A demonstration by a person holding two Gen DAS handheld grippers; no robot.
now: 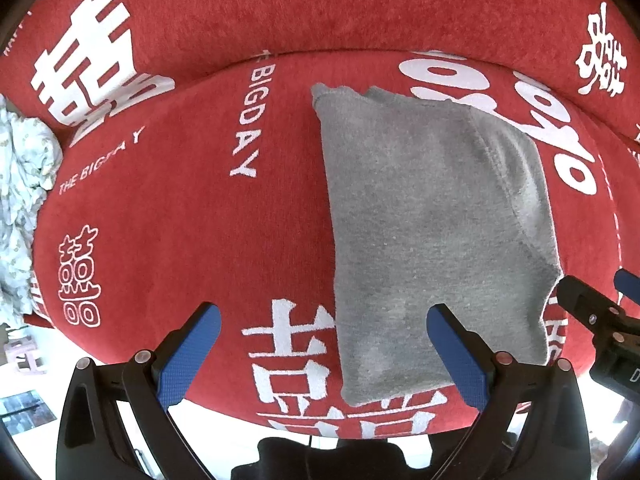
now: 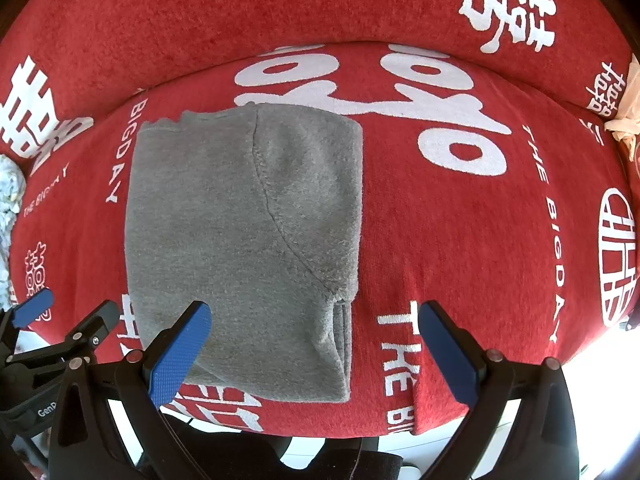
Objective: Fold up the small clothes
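one grey garment (image 2: 240, 248), two grippers, perhaps two other cloths

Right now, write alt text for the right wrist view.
A folded grey garment lies flat on a red cushion with white lettering. The right gripper is open over its near right corner, holding nothing; the left gripper shows at the left edge.

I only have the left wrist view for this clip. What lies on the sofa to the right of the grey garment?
Observer: Past the grey garment, a peach cloth sits bunched at the far right edge of the red cover.
Operator: Is the right gripper holding anything?
Observer: No. The right gripper has its jaws wide apart, empty, over the garment's near right corner.
Operator: How does the garment's right side look?
Observer: A straight folded edge, with stacked layers showing at the near corner.
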